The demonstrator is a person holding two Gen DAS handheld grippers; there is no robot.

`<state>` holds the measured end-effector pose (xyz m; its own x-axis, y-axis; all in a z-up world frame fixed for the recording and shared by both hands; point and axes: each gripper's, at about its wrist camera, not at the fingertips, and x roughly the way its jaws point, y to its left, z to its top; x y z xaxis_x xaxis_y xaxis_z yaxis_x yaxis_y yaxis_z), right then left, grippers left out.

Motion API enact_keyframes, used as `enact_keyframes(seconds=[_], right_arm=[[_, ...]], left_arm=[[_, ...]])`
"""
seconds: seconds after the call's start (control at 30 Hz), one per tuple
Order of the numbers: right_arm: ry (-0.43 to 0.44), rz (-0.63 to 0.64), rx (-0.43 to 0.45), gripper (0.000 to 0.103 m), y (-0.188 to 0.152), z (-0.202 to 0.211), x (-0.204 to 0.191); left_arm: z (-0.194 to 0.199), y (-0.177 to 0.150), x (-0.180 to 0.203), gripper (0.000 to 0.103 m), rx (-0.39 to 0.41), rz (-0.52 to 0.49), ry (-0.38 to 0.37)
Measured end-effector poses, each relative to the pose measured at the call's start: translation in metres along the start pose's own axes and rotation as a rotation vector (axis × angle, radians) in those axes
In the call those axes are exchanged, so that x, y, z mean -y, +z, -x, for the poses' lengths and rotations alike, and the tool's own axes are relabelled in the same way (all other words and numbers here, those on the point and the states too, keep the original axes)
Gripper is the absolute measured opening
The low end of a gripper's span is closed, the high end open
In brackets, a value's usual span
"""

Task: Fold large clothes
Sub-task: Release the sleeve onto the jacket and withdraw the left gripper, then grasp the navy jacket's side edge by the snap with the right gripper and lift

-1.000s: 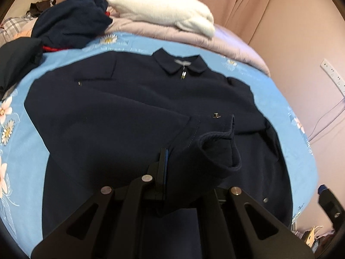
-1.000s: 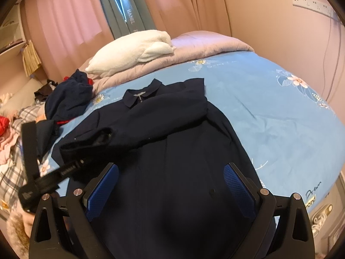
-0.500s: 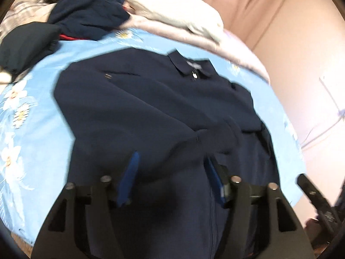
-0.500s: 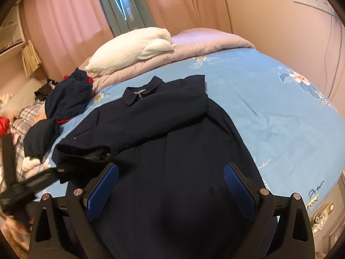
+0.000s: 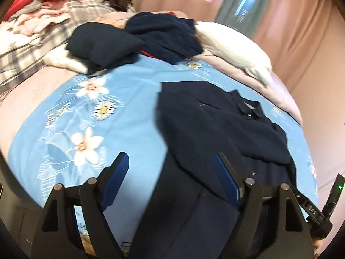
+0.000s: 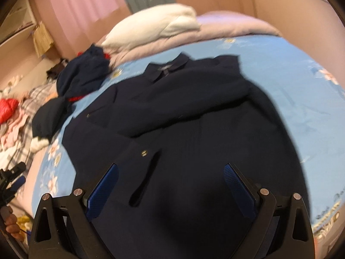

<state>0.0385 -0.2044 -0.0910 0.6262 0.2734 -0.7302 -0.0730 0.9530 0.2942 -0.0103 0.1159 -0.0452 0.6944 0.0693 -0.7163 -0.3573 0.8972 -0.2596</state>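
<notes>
1. Jacket point(image 6: 194, 129): dark navy, collared, lying flat on the bed with its collar point(image 6: 166, 69) at the far end. One sleeve is folded across the chest. A metal snap point(image 6: 144, 152) shows on the near left part in the right wrist view.
2. Bed point(image 5: 129, 116): covered by a light blue sheet with white flower print; the jacket lies on it, to the right in the left wrist view.
3. Left gripper point(image 5: 172, 181): jaws spread wide, having just been opening; nothing is between the blue pads point(image 5: 116, 177). It hangs over the jacket's left edge, one finger above bare sheet, the other above dark cloth.
4. Right gripper point(image 6: 170, 187): jaws spread wide, nothing between the pads. It hangs over the near part of the jacket; whether it touches the cloth cannot be told.
5. Pillow point(image 6: 155, 26): white, at the far end of the bed, on a pale lilac quilt point(image 6: 226, 28).
6. Dark clothes point(image 5: 138, 41): a heap of navy garments with a red edge, far left of the jacket, apart from it.
7. Plaid cloth point(image 5: 32, 43): grey and white, at the far left, with pink and red items on it.
8. Curtains point(image 6: 86, 2): pink, behind the bed.
</notes>
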Motion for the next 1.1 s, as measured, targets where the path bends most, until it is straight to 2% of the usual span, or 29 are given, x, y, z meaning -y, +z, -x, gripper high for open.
enact_keyframes(seconds=[0.2,0.37,0.47,0.53,0.6,0.63,0.67,0.7,0.73,0.8,0.9,1.0,1.1], right_arm=[[0.024,0.060,-0.106,0.097,-0.009,-0.046,-0.030],[0.016,0.082,-0.180,0.096,-0.018,-0.079,-0.046],[0.003,0.095,-0.201,0.079,-0.020,-0.092,-0.054],[-0.007,0.091,-0.203,0.075,-0.022,-0.097,-0.057],[-0.009,0.105,-0.192,0.053,-0.021,-0.097,-0.060],[-0.021,0.107,-0.196,0.051,-0.022,-0.099,-0.061],[-0.028,0.104,-0.190,0.042,-0.021,-0.100,-0.059],[-0.040,0.109,-0.179,0.024,-0.021,-0.099,-0.058],[-0.048,0.118,-0.171,0.017,-0.021,-0.098,-0.058],[-0.023,0.118,-0.164,0.010,-0.019,-0.095,-0.055],[-0.023,0.153,-0.110,0.007,-0.015,-0.079,-0.059],[-0.031,0.210,-0.031,0.006,-0.003,-0.053,-0.071],[-0.037,0.287,0.083,0.006,0.022,-0.016,-0.088]], left_arm=[[0.005,-0.006,-0.022,0.081,0.001,0.019,0.076],[0.007,-0.006,-0.037,0.082,0.008,0.040,0.094],[0.009,-0.005,-0.043,0.083,0.015,0.048,0.101],[0.010,-0.006,-0.047,0.083,0.016,0.054,0.108],[0.010,-0.006,-0.052,0.083,0.018,0.065,0.109],[0.010,-0.006,-0.053,0.083,0.020,0.069,0.108],[0.010,-0.005,-0.054,0.083,0.021,0.073,0.107],[0.010,-0.005,-0.056,0.083,0.021,0.078,0.108],[0.010,-0.005,-0.056,0.083,0.021,0.080,0.109],[0.010,-0.004,-0.060,0.083,0.021,0.087,0.106],[0.009,-0.003,-0.063,0.083,0.022,0.103,0.106],[0.009,-0.001,-0.065,0.083,0.022,0.111,0.105],[0.008,-0.001,-0.065,0.083,0.022,0.113,0.103]])
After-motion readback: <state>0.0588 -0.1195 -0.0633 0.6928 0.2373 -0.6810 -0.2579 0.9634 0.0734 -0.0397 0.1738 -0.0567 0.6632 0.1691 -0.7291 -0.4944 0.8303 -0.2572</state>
